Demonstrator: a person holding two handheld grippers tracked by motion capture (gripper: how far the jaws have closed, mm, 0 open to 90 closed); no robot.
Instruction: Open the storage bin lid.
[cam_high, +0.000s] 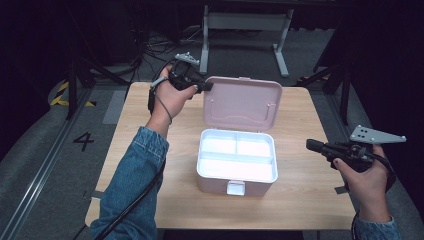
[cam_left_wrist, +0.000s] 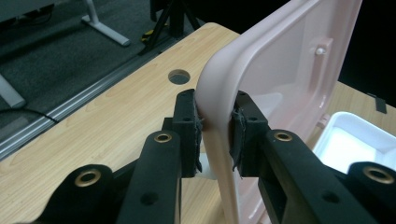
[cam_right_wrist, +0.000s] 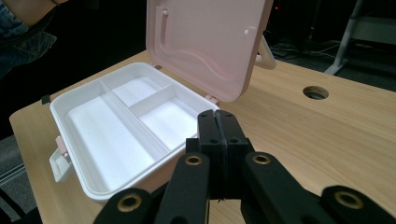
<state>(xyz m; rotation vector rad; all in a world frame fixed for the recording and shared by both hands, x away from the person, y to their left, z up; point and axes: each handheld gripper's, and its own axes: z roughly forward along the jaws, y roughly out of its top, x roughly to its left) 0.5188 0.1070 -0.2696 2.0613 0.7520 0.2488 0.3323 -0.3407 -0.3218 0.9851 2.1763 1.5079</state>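
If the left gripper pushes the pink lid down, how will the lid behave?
The pink lid looks like stiff moulded plastic, so it would likely swing as one piece on its hinges. The left gripper pinches its smooth rounded edge, which might slip. The box seems light and may shift.

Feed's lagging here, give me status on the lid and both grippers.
Left gripper shut on lid edge, lid upright. Right gripper shut, empty, off to the box's side. Box open, compartments bare; nothing in the way.

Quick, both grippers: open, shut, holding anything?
Left gripper: shut on the edge of the pink lid, which stands raised.
Right gripper: shut, empty, beside the white box.
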